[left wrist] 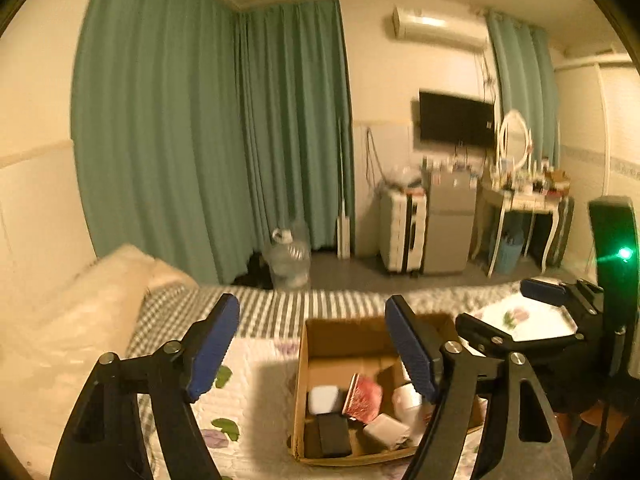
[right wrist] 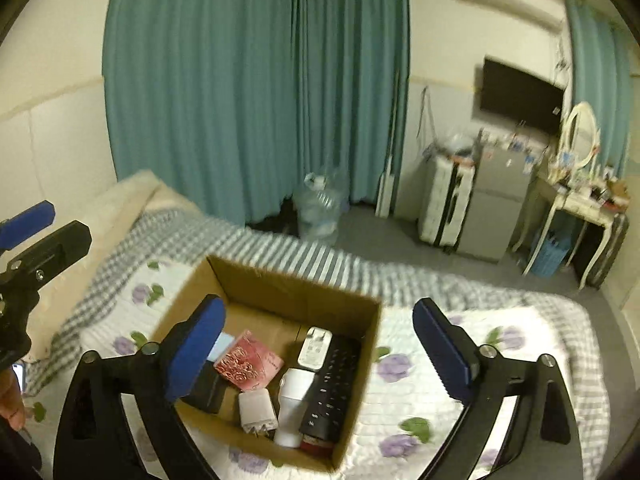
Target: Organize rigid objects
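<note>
Open cardboard box of small items, seemingly chargers, both hand-held grippers wide, empty

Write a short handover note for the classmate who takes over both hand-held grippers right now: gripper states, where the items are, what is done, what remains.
Left gripper: jaws open, nothing between them, above the box's left side.
Right gripper: jaws open and empty, over the box.
Open brown cardboard box sits on the floral quilted bed cover.
Inside it: black remote control, white plug adapter, white cylindrical bottle, red patterned packet, white flat charger, black rectangular block.
Done: these items are in the box.
Left: no loose items show on the visible part of the bed; check outside these views.
</note>
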### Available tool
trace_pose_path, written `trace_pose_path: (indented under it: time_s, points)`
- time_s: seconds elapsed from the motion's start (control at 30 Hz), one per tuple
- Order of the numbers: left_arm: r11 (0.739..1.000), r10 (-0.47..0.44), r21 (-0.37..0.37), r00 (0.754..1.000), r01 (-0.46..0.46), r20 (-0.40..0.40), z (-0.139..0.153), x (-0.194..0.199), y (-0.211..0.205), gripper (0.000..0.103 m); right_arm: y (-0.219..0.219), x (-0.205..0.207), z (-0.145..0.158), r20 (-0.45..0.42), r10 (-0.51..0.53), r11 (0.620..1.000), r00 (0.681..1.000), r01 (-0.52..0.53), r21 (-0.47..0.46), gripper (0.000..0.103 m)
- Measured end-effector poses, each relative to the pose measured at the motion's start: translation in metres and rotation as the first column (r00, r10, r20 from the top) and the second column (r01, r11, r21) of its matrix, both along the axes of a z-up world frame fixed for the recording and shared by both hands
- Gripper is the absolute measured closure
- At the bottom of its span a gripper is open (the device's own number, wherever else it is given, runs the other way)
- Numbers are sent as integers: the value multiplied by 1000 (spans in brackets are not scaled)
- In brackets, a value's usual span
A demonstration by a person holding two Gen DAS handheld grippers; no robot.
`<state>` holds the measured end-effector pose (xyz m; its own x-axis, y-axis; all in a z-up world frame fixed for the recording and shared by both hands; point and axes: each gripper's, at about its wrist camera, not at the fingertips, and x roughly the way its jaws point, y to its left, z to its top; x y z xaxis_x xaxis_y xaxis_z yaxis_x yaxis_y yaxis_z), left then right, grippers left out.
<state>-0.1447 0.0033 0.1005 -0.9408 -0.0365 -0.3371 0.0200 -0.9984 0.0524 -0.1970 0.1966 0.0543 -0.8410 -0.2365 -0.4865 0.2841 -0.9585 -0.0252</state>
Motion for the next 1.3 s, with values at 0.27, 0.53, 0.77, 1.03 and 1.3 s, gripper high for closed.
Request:
trace_pose_path:
  time_s: [0.27,0.53,0.77,1.03,1.3]
  points:
    - [1000,3,-15,998,-4,-61,43,57,-2,24,16,88,64,-117,-43,999,992,41,-18,0]
    - [998,-17,-63,997,12,-72,24,96,21,24,42,162,70,-181,-118,991,976,104,-83,0]
    - [998,7,-55,999,-10,-54,-34,96,19,24,39,157,6,-192,-149,987,970,136,-83,0]
    - [1000,0,-20,999,1,52,-82,78,10,24,44,132,-52,-103,-171,983,980,162,-86,0]
    - [1000,-22,-6,995,23,101,-97,76,11,24,39,127,-69,-74,-164,986,984,160,-54,0]
